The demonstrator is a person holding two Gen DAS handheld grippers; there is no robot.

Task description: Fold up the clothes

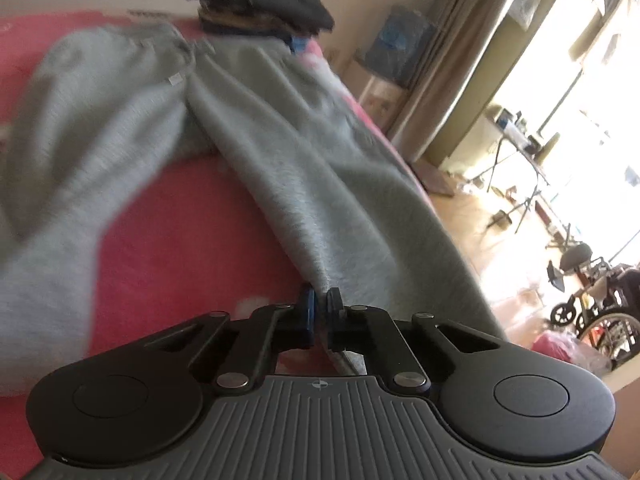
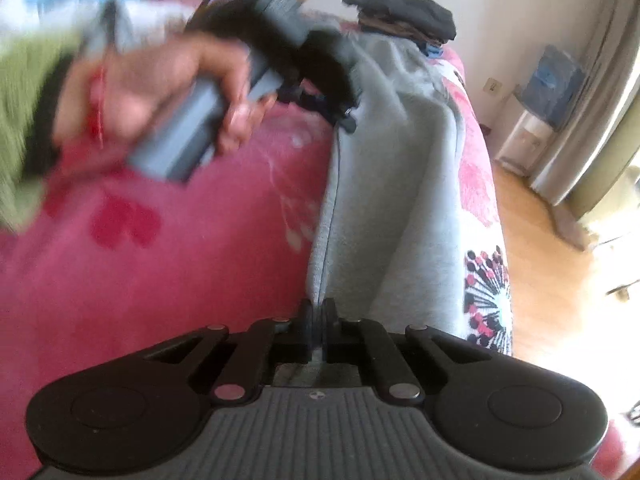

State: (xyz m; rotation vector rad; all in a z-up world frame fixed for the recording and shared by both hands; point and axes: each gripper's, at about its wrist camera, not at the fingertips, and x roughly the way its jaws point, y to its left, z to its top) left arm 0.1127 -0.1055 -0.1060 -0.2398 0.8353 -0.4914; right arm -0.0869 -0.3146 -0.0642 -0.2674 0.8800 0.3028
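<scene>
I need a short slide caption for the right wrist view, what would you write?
Right gripper shut on the edge of grey sweatpants on a pink bedspread; the left gripper pinches the same garment farther along.

no readable text in either view; small white tag (image 1: 175, 79) on the grey sweatpants (image 1: 304, 168), perhaps printed, too blurred to read; no brands, numbers or signs

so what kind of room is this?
Likely a bedroom at home: grey sweatpants spread on a bed with a pink blanket, a stack of folded clothes behind, curtains and wood floor alongside.
</scene>
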